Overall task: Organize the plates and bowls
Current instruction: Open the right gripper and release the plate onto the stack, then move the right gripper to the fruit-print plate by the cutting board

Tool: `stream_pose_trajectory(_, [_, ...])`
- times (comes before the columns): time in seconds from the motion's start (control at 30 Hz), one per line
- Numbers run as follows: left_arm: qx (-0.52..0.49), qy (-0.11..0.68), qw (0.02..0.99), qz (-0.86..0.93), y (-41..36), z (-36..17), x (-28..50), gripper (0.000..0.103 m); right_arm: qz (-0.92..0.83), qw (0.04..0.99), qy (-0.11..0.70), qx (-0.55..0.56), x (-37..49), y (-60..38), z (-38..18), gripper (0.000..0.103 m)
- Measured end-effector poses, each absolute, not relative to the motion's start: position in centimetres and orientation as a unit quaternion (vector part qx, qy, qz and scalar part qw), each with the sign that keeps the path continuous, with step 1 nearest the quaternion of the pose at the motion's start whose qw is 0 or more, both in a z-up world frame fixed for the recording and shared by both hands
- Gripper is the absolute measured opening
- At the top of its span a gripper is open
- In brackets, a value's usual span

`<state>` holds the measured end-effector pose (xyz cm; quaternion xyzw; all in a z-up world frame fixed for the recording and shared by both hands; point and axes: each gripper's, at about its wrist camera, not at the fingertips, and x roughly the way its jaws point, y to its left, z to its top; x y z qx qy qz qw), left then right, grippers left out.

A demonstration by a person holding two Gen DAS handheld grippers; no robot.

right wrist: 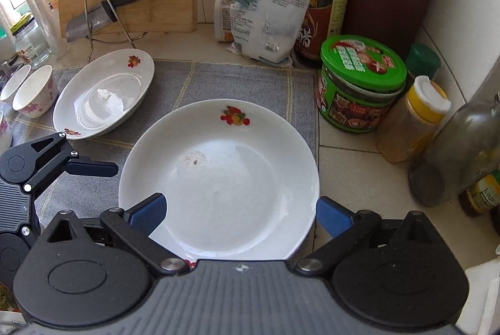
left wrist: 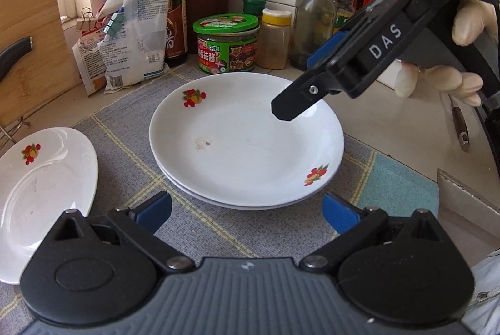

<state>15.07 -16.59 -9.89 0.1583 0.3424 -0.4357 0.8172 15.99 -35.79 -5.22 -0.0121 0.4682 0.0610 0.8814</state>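
Hovering open right tool [right wrist: 239,214] over stacked plates [right wrist: 218,178], mat [right wrist: 237,78] bare beyond

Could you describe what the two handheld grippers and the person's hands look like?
Both grippers, left and right, have black linkage arms, blue ribbed finger pads and grey ridged bodies. The right one's side is marked "DAS". The hand on it wears a pale glove. No cables show.

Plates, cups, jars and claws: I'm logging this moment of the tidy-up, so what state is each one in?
Plate stack: two plates nested on the mat, top one bearing a small brown speck.
Single plate: apart, left of the stack, unstacked.
Cups: upright, empty.
Green-lidded jar: closed.
Yellow-capped jar: closed.
Left claw: open, holding nothing.
Right claw: open over the stack, gripping nothing.
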Motion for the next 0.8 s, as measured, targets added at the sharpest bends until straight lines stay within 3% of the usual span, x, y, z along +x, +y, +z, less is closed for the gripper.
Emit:
stream_pose_trajectory(0.33, [0.131, 0.319, 0.861, -0.374, -13.0, -7.8, 13.7, 0.102, 0.114, 0.897, 0.421, -0.064, 15.0, -31.4, -4.1, 0.103])
stream_pose_trajectory(0.8, [0.106, 0.288, 0.92, -0.244, -1.9, -5.4, 11.6, 0.102, 0.161, 0.9, 0.397, -0.084, 14.2, -20.8, -4.4, 0.103])
